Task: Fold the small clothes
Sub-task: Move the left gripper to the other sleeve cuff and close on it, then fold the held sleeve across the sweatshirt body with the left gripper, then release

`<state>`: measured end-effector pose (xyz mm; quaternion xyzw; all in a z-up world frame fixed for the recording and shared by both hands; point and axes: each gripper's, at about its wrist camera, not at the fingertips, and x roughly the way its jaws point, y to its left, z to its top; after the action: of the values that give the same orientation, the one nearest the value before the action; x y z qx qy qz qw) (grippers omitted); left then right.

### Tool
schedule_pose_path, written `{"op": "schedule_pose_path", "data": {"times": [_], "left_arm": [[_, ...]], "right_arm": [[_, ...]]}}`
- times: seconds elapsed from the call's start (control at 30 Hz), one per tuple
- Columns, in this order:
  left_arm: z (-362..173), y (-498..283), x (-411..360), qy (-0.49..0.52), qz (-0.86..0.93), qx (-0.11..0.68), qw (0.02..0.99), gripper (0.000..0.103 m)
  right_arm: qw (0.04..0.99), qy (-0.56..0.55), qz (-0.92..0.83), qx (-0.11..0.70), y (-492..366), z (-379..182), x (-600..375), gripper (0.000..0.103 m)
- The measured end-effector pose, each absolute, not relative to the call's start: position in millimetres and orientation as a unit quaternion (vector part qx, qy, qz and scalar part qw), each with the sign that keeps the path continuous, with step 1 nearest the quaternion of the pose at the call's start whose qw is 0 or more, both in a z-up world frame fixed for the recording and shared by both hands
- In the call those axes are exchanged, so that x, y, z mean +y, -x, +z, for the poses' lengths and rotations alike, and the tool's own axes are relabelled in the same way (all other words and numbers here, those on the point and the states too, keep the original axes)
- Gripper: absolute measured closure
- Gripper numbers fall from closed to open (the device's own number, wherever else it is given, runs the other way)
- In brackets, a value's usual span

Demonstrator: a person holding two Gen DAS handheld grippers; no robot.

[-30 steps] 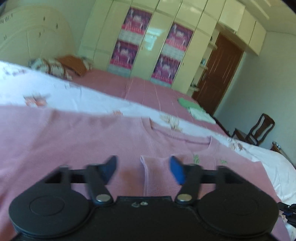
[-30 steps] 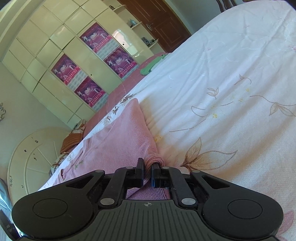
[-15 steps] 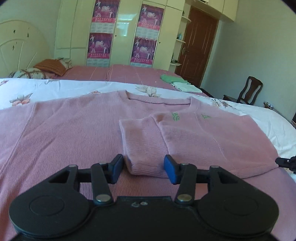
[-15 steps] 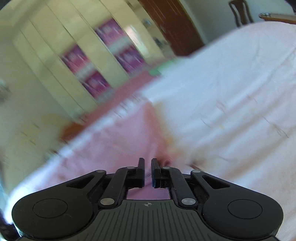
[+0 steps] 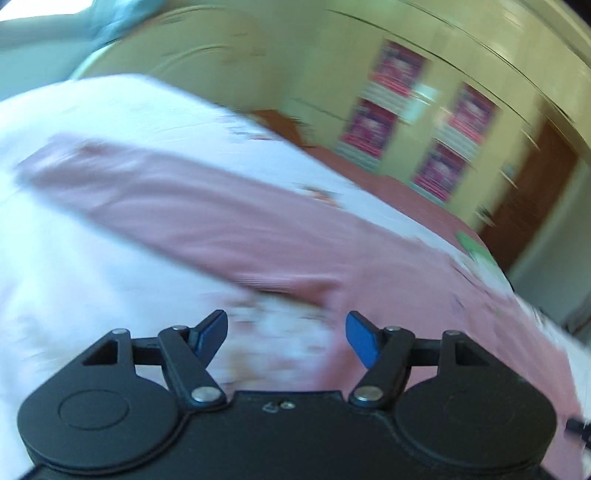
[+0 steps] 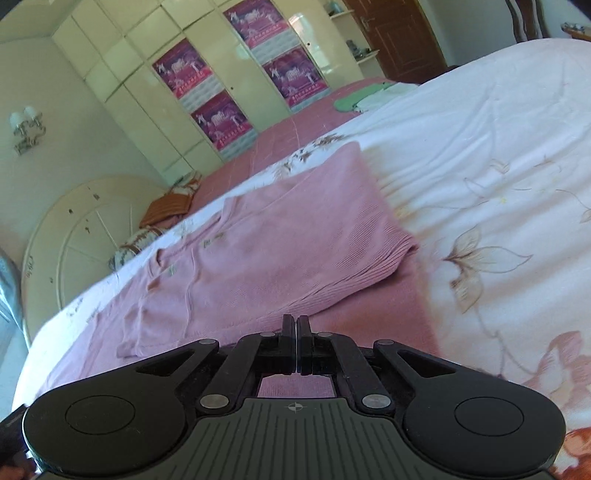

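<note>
- With one sleeve folded across the chest of the pink knit sweater, I'd guess the other sleeve is next, the one stretched out flat over the sheet in the left wrist view.
- The left gripper has its blue-tipped fingers spread wide with nothing between them, hovering near the sweater's armpit area. That view is really blurry though.
- The right gripper has its fingers pressed together, nothing pinched as far as I can see, above the sweater's lower part.
- Tip: grab the cuff, not mid-sleeve, and lay it straight across so the ribbing doesn't bunch.
- It's all on a floral bedsheet; cream wardrobe with magenta posters, brown door behind.
</note>
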<state>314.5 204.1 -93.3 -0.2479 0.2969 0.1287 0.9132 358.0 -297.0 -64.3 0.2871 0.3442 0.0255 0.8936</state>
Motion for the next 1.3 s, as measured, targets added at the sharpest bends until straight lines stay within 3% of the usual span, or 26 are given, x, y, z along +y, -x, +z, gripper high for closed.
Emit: {"op": "schedule_pose_path", "data": {"times": [0.03,0.07,0.1,0.2,0.33,0.7,0.77,0.8,0.83,0.9,1.07,1.3], "left_arm": [[-95.5,-305.5,221.7,0.279,0.145,0.294,0.903,0.023],[-97.9,-296.6,241.2,0.312,0.156,0.289,0.891,0.021],[-100.9,-288.0,260.1,0.337,0.165,0.281,0.883,0.022],[-103.3,-280.1,307.6,0.362,0.188,0.255,0.877,0.032],[-112.7,-290.6,370.5,0.416,0.207,0.218,0.858,0.036],[-121.7,-327.0,457.9,0.459,0.219,0.165,0.845,0.039],[-121.9,-337.0,457.9,0.437,0.221,0.182,0.853,0.057],[-122.4,-341.5,458.5,0.424,0.227,0.195,0.855,0.085],[-125.4,-344.6,461.5,0.424,0.231,0.206,0.851,0.093],[-129.2,-342.7,466.8,0.438,0.229,0.193,0.848,0.094],[-91.6,-357.8,432.1,0.389,0.184,0.192,0.882,0.097],[-27.8,-413.0,270.3,0.296,0.008,0.205,0.933,0.097]], "right_arm": [[0.894,-0.278,0.020,0.350,-361.7,-64.9,-290.4,0.055],[0.898,-0.270,0.017,0.346,-363.1,-64.8,-283.5,0.034],[0.904,-0.266,0.017,0.333,-362.8,-63.3,-277.3,0.019],[0.908,-0.265,0.031,0.322,-365.5,-57.6,-258.8,0.019],[0.910,-0.267,0.032,0.315,-364.0,-51.5,-234.8,0.035],[0.907,-0.273,0.010,0.322,-382.0,-44.4,-158.4,0.035],[0.907,-0.283,-0.002,0.311,-389.0,-42.6,-156.9,0.035],[0.904,-0.297,-0.011,0.307,-393.1,-43.1,-160.1,0.035],[0.899,-0.313,-0.021,0.304,-397.2,-44.2,-164.5,0.035],[0.892,-0.334,-0.032,0.304,-404.8,-45.5,-172.0,0.035],[0.900,-0.321,-0.031,0.294,-403.1,-34.2,-180.9,0.035],[0.895,-0.337,-0.013,0.291,-398.1,-39.3,-192.8,0.035]]}}
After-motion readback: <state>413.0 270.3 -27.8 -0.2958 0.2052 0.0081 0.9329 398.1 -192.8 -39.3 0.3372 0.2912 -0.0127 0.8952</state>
